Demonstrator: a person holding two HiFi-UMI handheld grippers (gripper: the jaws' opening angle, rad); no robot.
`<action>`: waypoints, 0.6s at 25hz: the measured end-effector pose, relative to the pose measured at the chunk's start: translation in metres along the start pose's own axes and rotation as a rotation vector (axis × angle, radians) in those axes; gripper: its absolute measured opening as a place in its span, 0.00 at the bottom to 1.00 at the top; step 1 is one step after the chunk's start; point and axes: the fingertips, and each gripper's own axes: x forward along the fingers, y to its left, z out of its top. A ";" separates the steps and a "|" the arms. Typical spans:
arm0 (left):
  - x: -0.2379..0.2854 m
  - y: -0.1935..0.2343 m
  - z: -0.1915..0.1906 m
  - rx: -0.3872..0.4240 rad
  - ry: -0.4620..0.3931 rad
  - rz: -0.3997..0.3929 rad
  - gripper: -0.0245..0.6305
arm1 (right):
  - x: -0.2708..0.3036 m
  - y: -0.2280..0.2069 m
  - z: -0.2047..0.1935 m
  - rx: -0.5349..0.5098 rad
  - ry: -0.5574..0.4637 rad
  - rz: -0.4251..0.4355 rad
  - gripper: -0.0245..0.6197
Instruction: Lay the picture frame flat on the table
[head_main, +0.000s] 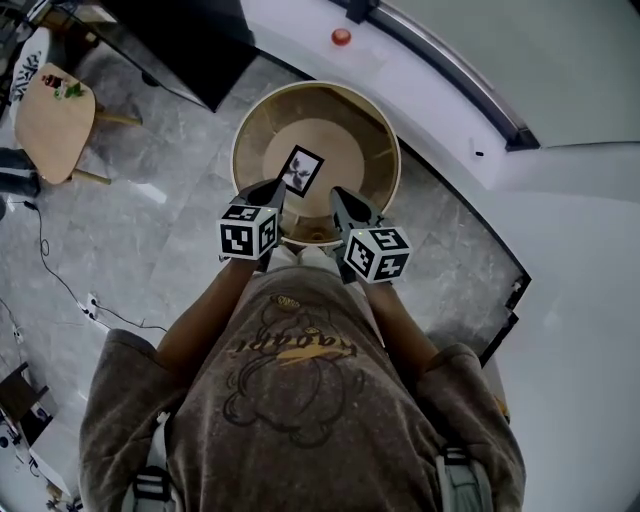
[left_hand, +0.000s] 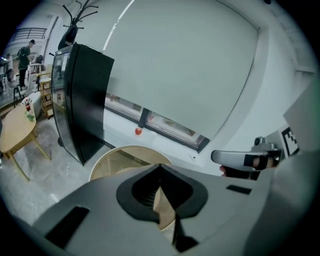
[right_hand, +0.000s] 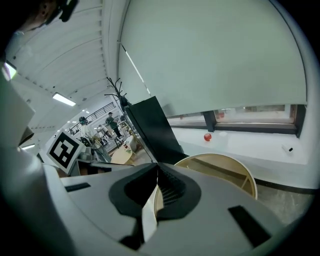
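Observation:
A black picture frame (head_main: 300, 170) with a white mat sits on the top of a round wooden table (head_main: 246, 130). I cannot tell whether it stands or lies flat. My left gripper (head_main: 274, 190) is just left of the frame's near corner, shut and empty. My right gripper (head_main: 339, 198) is to its right, also shut with nothing between the tips. In the left gripper view the shut jaws of the left gripper (left_hand: 160, 165) cover most of the table (left_hand: 107, 160) and hide the frame. The right gripper view shows the same: the right gripper (right_hand: 157, 164) over the table (right_hand: 235, 167).
A red ball (head_main: 341, 37) lies on the white window ledge behind the table. A black cabinet (head_main: 190, 50) stands at the back left, with a small wooden table (head_main: 55, 120) further left. Cables run across the grey tiled floor (head_main: 60, 280).

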 end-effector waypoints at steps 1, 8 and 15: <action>-0.005 -0.005 0.004 0.006 -0.013 -0.012 0.07 | -0.003 0.003 0.004 -0.006 -0.007 0.007 0.07; -0.043 -0.032 0.038 0.051 -0.113 -0.089 0.07 | -0.023 0.027 0.030 -0.062 -0.049 0.062 0.07; -0.075 -0.047 0.061 0.103 -0.206 -0.126 0.07 | -0.042 0.049 0.054 -0.137 -0.102 0.114 0.07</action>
